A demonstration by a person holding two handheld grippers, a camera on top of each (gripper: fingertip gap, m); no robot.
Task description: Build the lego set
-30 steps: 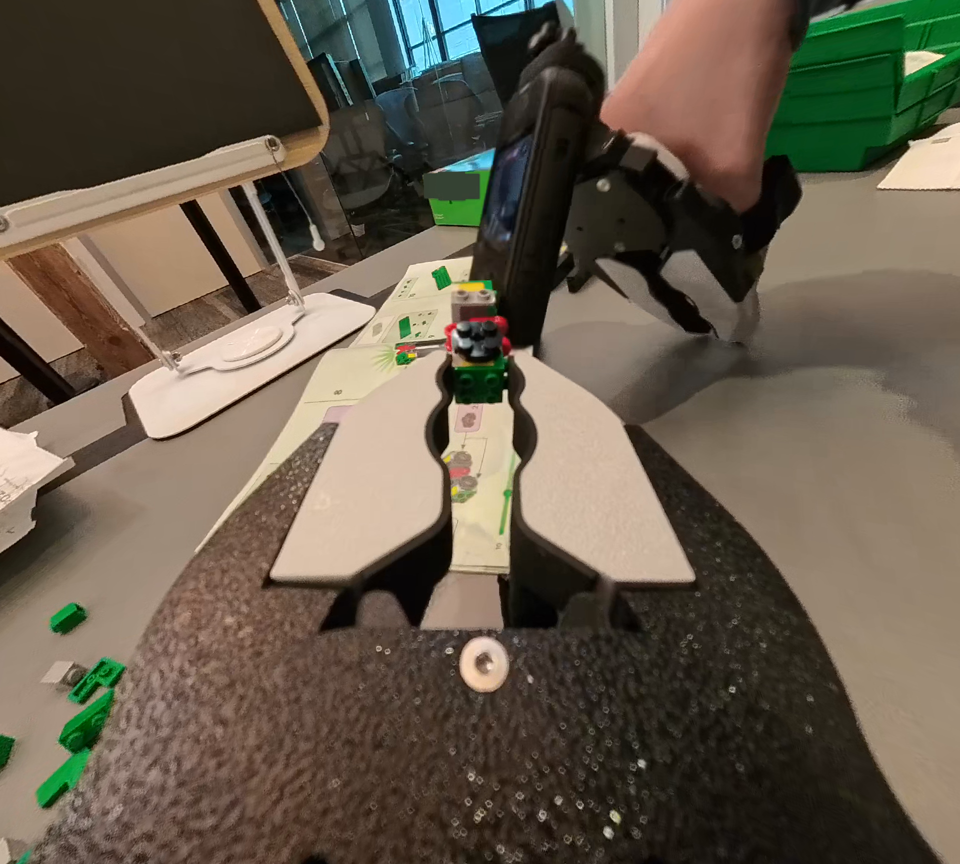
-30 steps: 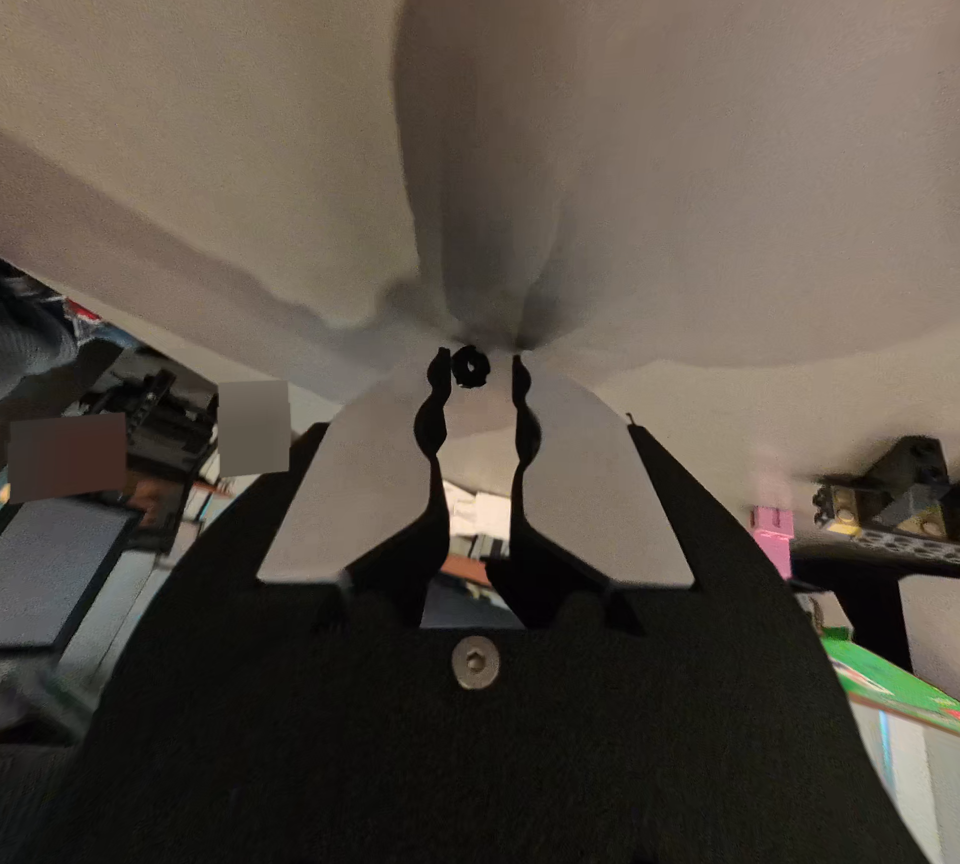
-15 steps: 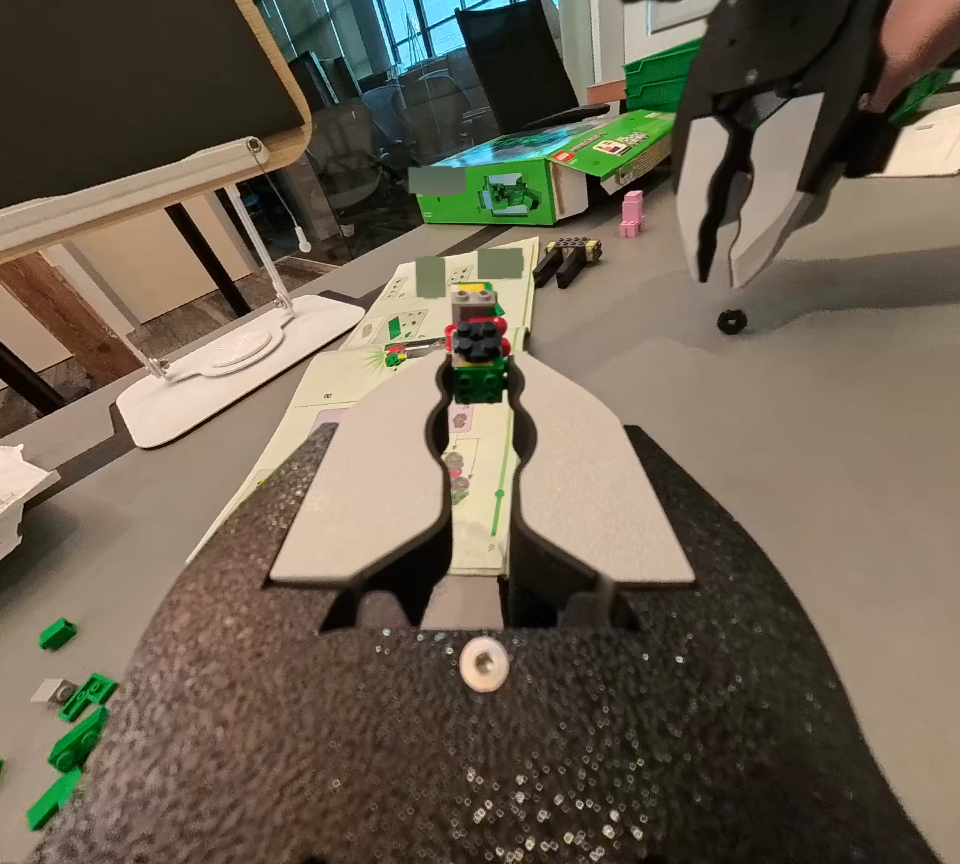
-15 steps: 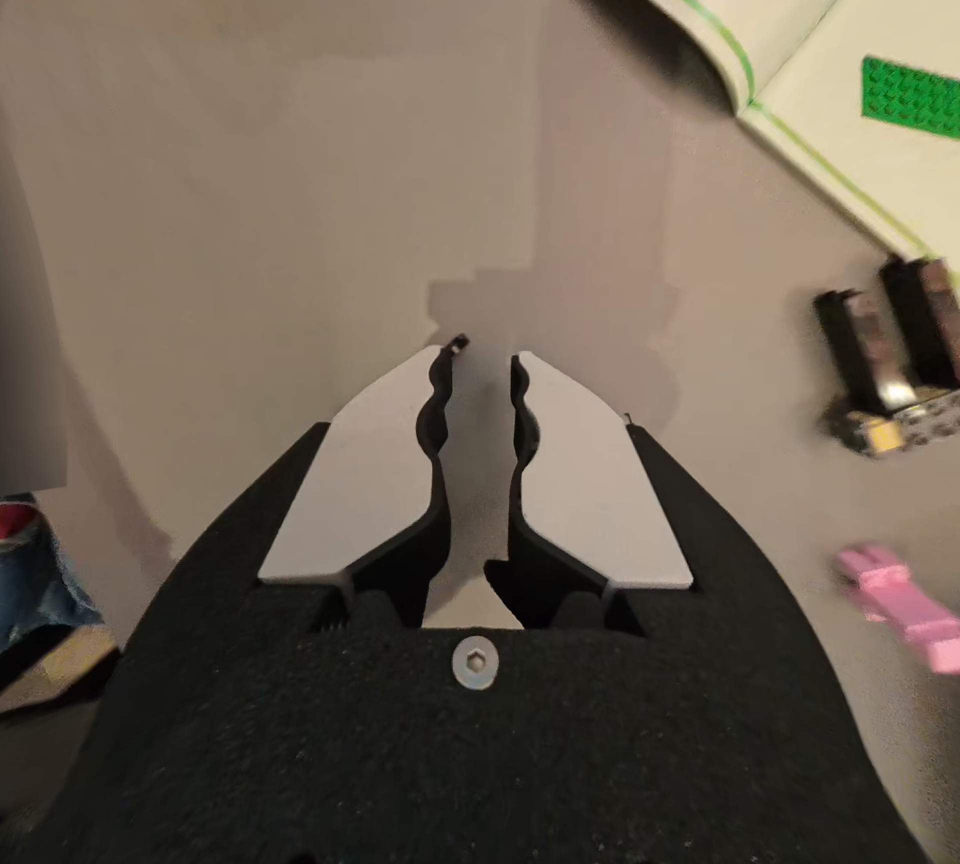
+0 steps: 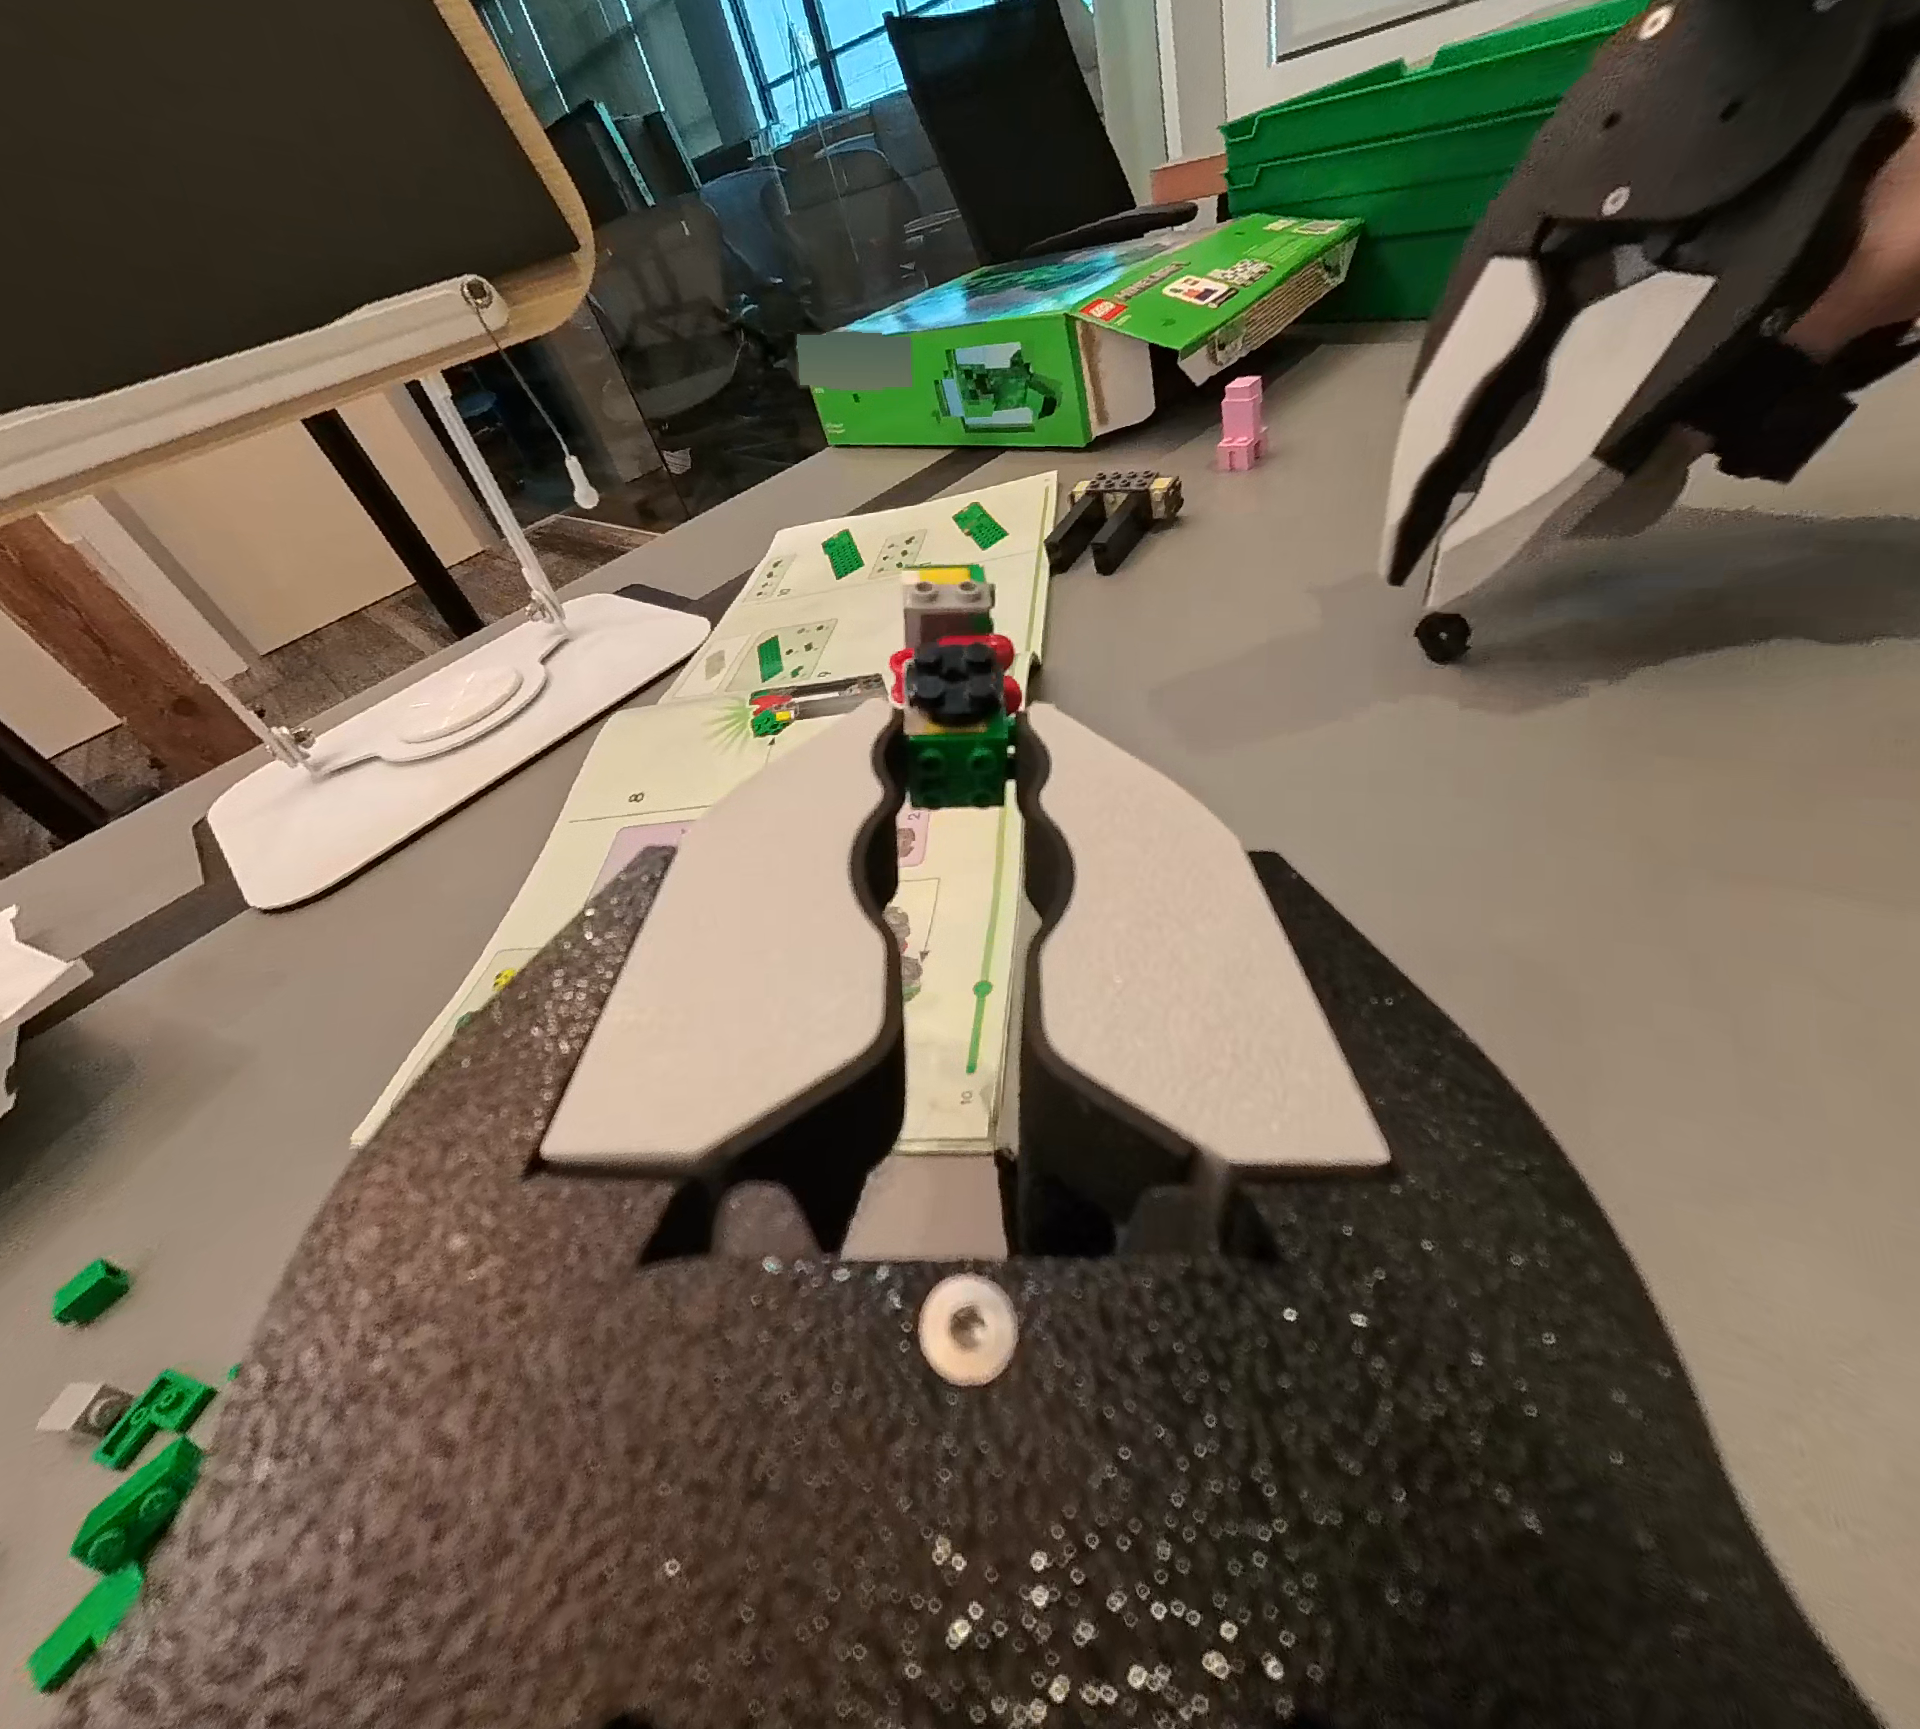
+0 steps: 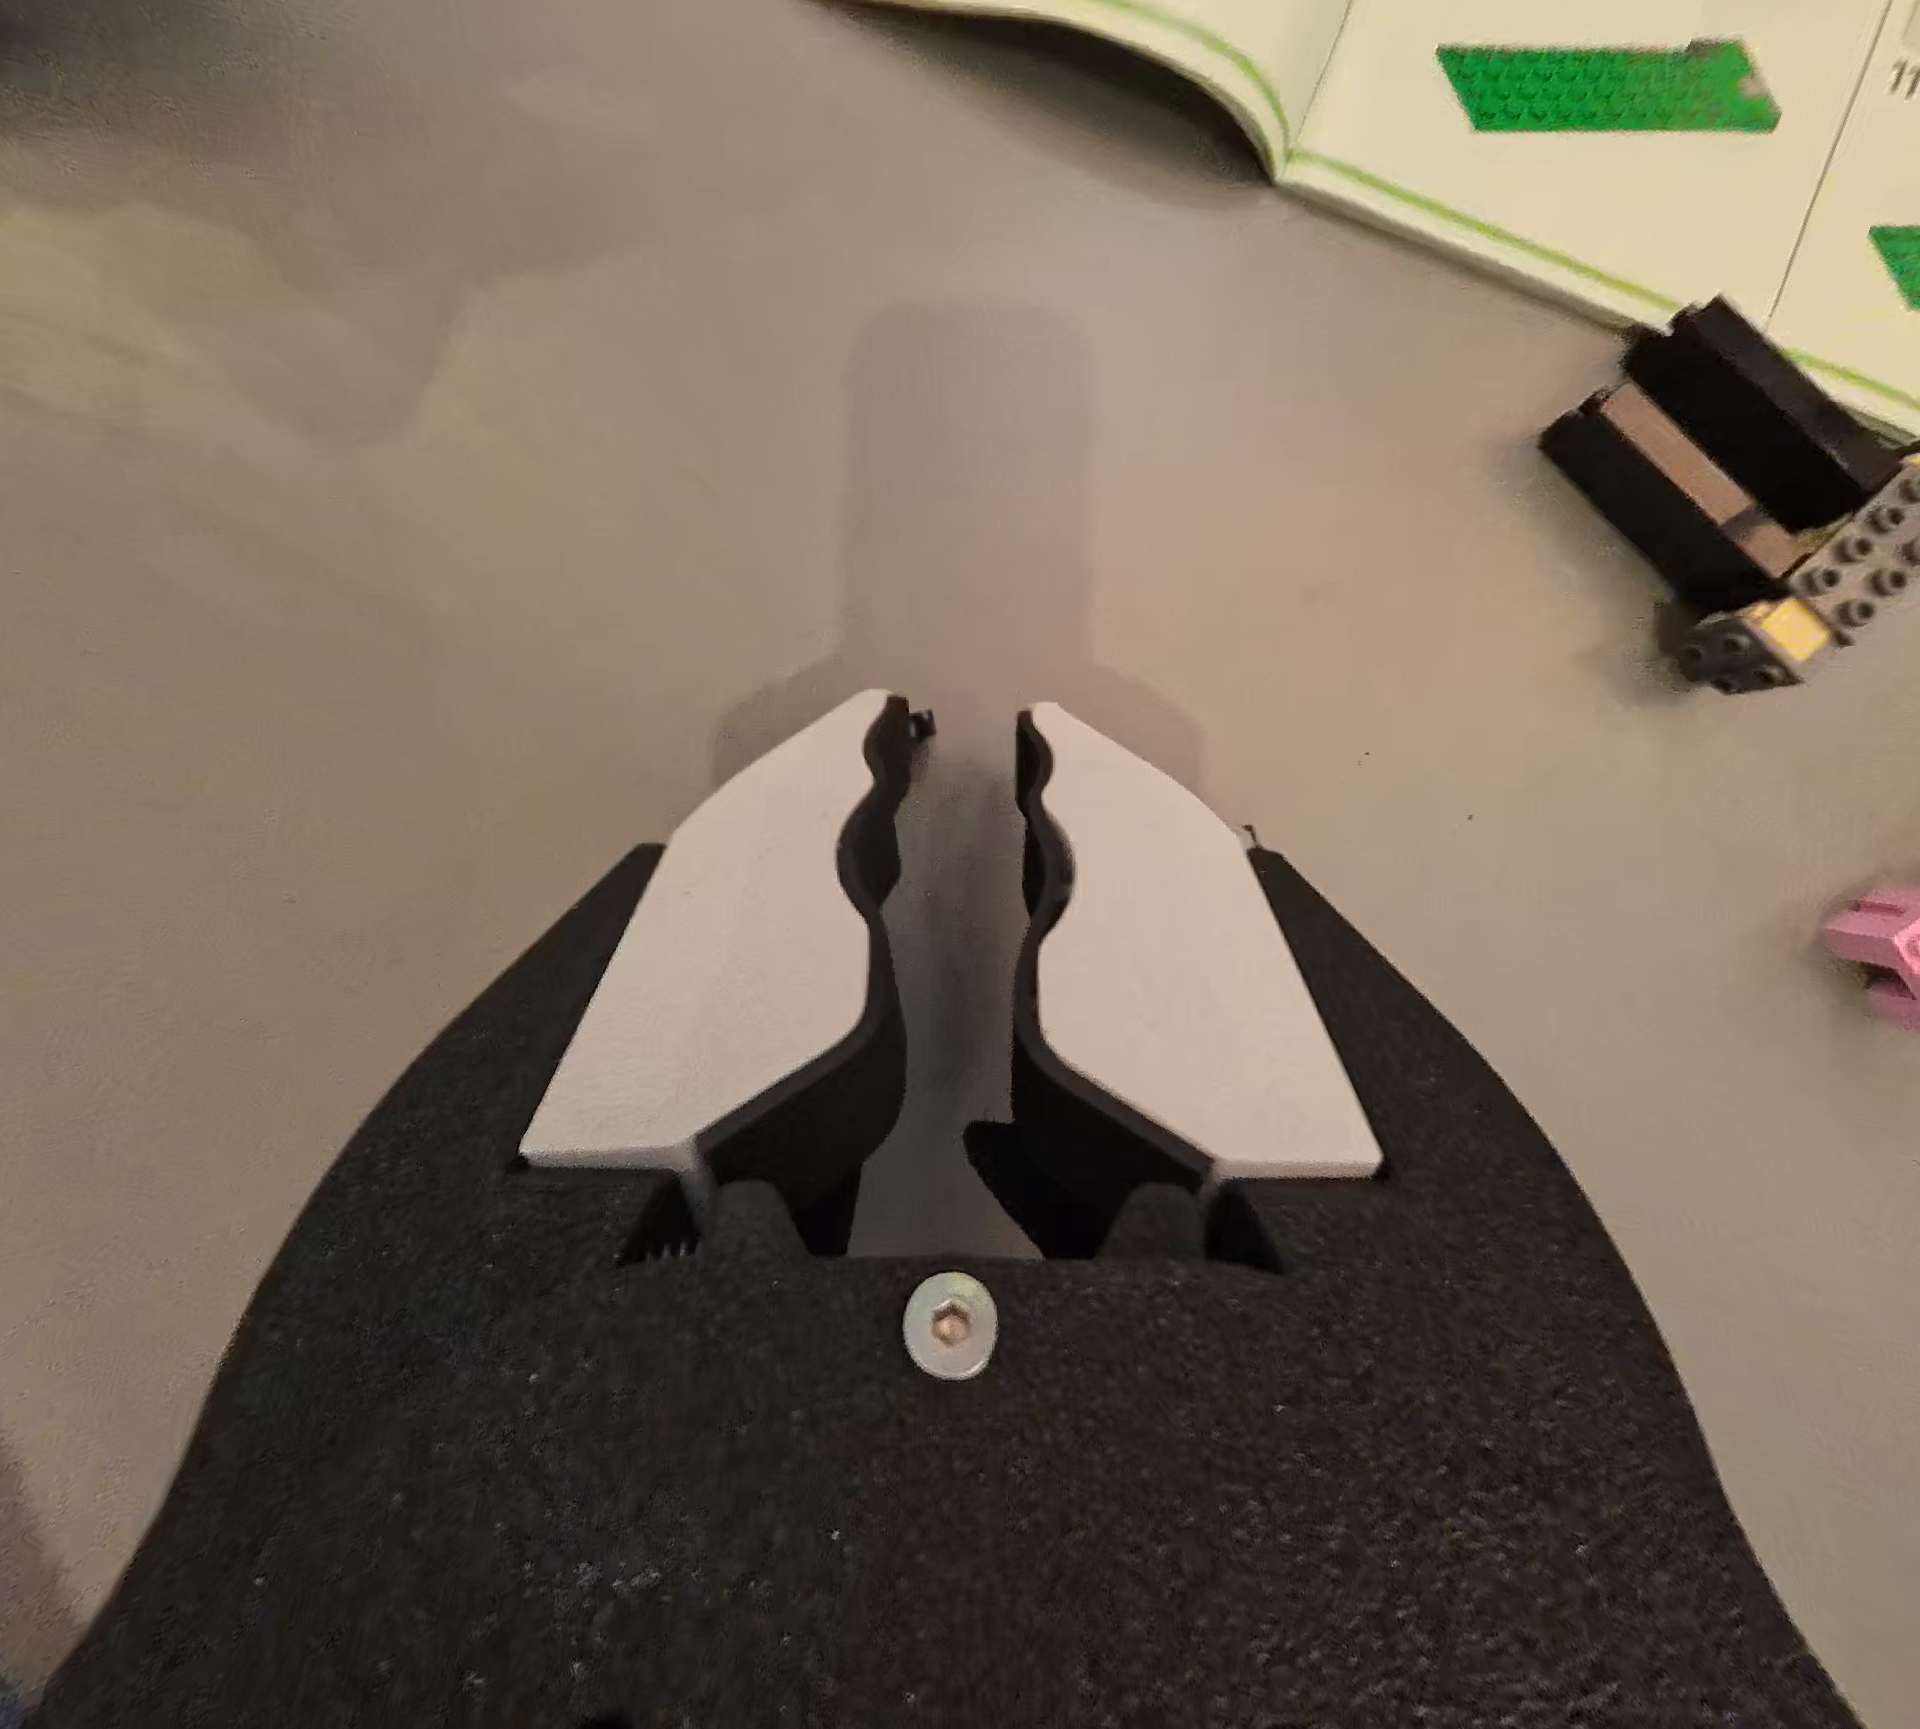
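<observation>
Left claw (image 5: 956, 744) clamped on small lego build (image 5: 954, 713), right claw (image 6: 971, 723) parted, empty, above grey table (image 6: 416, 432)

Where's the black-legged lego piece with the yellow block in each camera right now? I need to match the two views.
Left wrist view: black-legged lego piece lies upper centre, on the table just beyond the instruction booklet.
Right wrist view: it lies at the right edge, touching the booklet's edge.
Shared landmark: the pink lego figure close by.
</observation>
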